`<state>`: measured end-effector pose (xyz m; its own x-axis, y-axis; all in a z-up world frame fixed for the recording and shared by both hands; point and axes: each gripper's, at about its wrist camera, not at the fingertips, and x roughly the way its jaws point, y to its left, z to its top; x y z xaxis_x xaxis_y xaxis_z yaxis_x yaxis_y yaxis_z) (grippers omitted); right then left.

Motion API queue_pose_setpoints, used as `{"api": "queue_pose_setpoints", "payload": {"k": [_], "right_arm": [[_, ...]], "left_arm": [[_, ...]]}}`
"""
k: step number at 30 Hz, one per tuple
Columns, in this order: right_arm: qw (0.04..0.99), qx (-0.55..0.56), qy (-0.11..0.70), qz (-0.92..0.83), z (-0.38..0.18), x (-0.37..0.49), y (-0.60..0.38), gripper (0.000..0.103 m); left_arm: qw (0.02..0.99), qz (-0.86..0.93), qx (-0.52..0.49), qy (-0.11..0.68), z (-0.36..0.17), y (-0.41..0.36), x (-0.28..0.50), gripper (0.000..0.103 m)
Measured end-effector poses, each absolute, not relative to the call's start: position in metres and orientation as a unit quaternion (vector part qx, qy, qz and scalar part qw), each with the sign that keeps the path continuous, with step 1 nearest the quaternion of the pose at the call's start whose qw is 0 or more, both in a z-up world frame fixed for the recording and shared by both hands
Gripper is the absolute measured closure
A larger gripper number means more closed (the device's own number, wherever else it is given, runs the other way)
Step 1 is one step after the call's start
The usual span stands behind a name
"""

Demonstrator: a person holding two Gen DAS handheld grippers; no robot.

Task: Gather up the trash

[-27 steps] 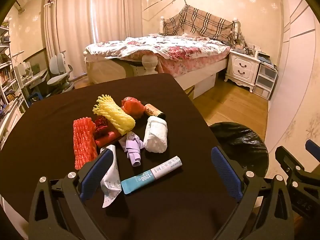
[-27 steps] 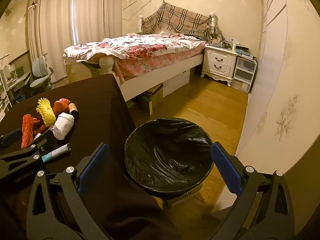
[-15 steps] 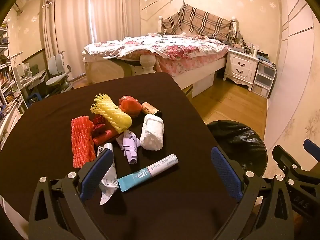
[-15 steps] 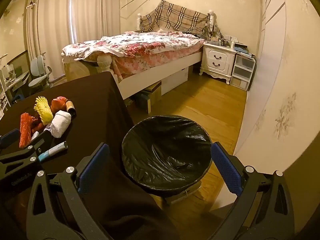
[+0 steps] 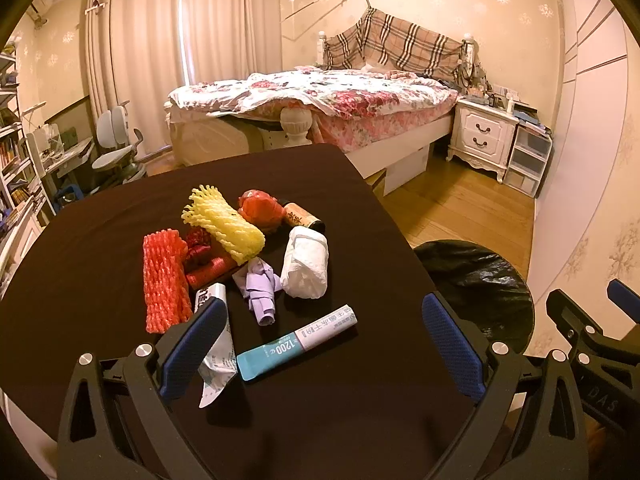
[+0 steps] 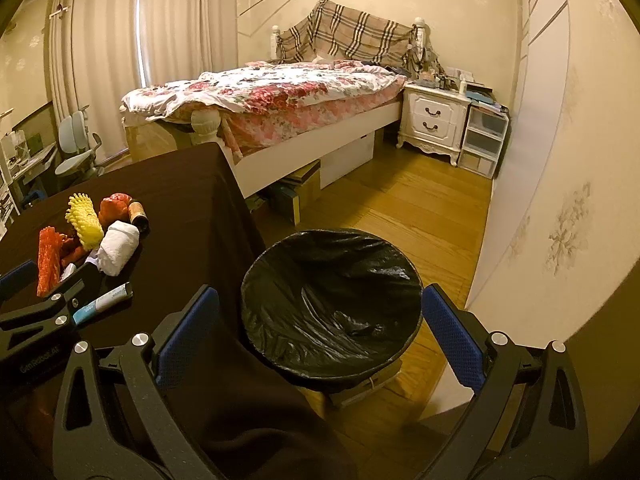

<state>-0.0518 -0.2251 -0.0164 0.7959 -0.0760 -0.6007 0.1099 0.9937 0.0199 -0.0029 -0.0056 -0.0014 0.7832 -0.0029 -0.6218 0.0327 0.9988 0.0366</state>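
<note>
A bedroom table (image 5: 360,420) draped in dark brown cloth carries a heap of rubbish, with a black-lined bin (image 6: 332,300) standing on the wooden floor just beside its right edge. The bin looks empty, so by these views the collecting has not yet begun.

The left gripper (image 5: 320,340) hovers over the near side of the table, its blue pads spread wide and gripping nothing. The right gripper (image 6: 320,340) hangs above the bin, equally wide open and empty.

In the heap, a red foam net (image 5: 164,280) lies at the left, a yellow foam net (image 5: 224,228) behind it and a white paper wad (image 5: 306,266) to the right. Nearer the left gripper lie a teal-and-white tube (image 5: 296,342), a crumpled white wrapper (image 5: 218,340) partly hidden behind the left pad, and a scrap of purple paper (image 5: 260,288). A red crumpled bag (image 5: 260,210) and a small brown roll (image 5: 302,216) sit at the back.

Everything appears light and soft. The foam nets and the wad should squash under the pads and are best pinched across their middles. The tube looks the firmest and smoothest piece; a grip across its width, near the centre, would likely keep it from slipping.
</note>
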Motion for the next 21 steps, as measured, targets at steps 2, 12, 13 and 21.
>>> {"api": "queue_pose_setpoints", "payload": {"k": [2,12,13,21], "right_arm": [[0.947,0.027,0.316,-0.049,-0.0161,-0.0512,-0.2251,0.004],[0.947,0.028,0.317,-0.049,-0.0164,-0.0511,-0.2261,0.004],[0.947,0.027,0.317,-0.049,-0.0157,-0.0506,-0.2256,0.004],[0.946,0.030,0.318,-0.050,-0.0178,-0.0517,-0.2314,0.004]], "left_arm": [[0.944,-0.009,0.024,0.328,-0.0016,-0.0062,-0.0032,0.005],[0.944,-0.009,0.022,0.330,-0.0016,-0.0053,-0.0026,0.005],[0.944,-0.010,0.022,0.330,-0.0016,-0.0053,-0.0025,0.005],[0.943,-0.009,0.022,0.331,-0.0015,-0.0052,-0.0022,0.005]]}}
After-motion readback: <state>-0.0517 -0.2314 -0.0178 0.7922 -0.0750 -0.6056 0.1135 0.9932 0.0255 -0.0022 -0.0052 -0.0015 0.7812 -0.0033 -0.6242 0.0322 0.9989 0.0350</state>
